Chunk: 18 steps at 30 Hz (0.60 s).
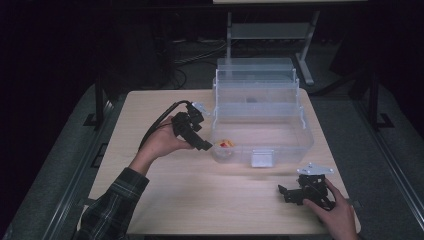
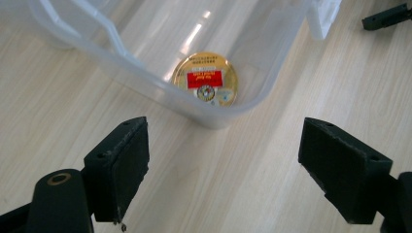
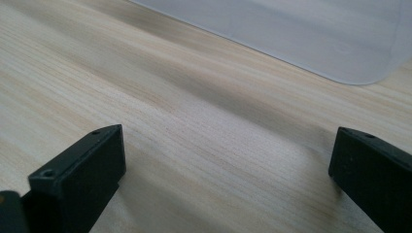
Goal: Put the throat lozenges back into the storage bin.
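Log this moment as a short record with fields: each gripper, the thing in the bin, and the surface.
left gripper: open, held at the near left corner of the bin, holding nothing
right gripper: open, low over the table near its front right edge, holding nothing
round gold-lidded container: lies inside the bin at that corner, red label facing up
clear plastic bin: lid swung open at the back, latch on the front wall
table: light wood

grippers: 2, left gripper (image 1: pixel 206 145) and right gripper (image 1: pixel 283 192) | clear plastic box (image 1: pixel 280 145): 1 | round gold-lidded tin (image 2: pixel 206 79) inside the box: 1, possibly more hidden
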Tool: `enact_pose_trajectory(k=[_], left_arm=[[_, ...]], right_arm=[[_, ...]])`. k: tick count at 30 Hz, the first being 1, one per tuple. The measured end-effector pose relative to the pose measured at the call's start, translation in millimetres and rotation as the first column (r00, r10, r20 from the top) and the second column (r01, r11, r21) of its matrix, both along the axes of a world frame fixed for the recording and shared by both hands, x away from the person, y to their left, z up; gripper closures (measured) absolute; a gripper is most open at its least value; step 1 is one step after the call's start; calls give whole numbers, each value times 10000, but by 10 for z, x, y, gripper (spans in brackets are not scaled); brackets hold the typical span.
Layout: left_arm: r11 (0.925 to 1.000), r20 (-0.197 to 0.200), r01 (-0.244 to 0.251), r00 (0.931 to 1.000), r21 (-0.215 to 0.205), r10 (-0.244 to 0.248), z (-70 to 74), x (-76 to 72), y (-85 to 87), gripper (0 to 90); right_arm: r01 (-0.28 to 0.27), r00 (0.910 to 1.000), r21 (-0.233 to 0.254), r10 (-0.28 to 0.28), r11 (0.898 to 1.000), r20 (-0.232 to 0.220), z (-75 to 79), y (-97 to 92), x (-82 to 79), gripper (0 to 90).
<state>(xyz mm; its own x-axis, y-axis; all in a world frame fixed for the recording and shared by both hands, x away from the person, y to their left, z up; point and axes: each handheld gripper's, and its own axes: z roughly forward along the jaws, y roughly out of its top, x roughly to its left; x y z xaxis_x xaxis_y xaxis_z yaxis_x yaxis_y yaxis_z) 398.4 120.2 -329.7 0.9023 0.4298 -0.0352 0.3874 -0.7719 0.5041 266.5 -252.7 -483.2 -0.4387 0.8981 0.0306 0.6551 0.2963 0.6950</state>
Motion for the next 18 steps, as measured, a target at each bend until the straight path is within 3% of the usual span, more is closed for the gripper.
enact_pose_trajectory(k=[18], left_arm=[[9971, 153, -659, 9977, -378, 665, -282, -355, 545, 184]], right_arm=[[0, 10000, 6, 0, 10000, -9, 0, 1, 0, 0]])
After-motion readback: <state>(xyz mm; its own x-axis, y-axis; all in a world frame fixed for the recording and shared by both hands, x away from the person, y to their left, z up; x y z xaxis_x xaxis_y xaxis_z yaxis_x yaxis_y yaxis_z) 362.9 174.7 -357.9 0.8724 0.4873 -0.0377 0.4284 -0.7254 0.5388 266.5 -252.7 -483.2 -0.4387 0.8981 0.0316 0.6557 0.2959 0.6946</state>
